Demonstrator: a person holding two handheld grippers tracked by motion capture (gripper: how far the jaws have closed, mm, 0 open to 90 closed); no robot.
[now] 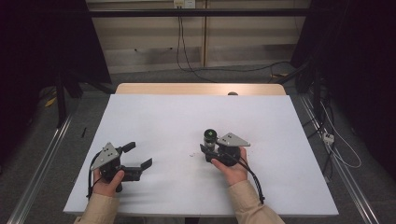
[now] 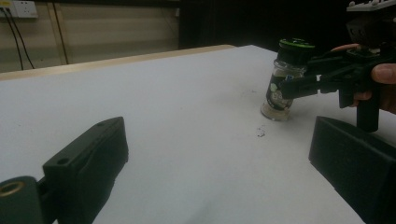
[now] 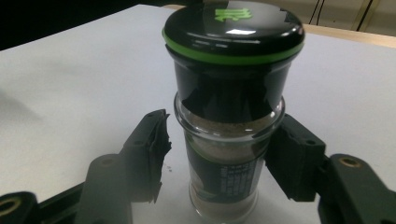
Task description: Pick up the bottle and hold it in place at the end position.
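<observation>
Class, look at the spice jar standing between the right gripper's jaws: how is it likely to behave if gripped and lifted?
The spice jar looks like clear glass, so probably rigid, smooth and somewhat slippery. It is tall and narrow under a wide black cap, so a push near the top may tip it. Only part-filled with powder, it is likely light.

Tabletop (image 1: 154,116): white sheet, pale wood strip along far edge. Jar (image 3: 227,126): clear glass, tan-brown powder, dark label, black cap with green ring and green mark on top. Both tongs black, grey plates. Sleeves (image 1: 100,210) beige. Floor (image 1: 28,186) grey.
</observation>
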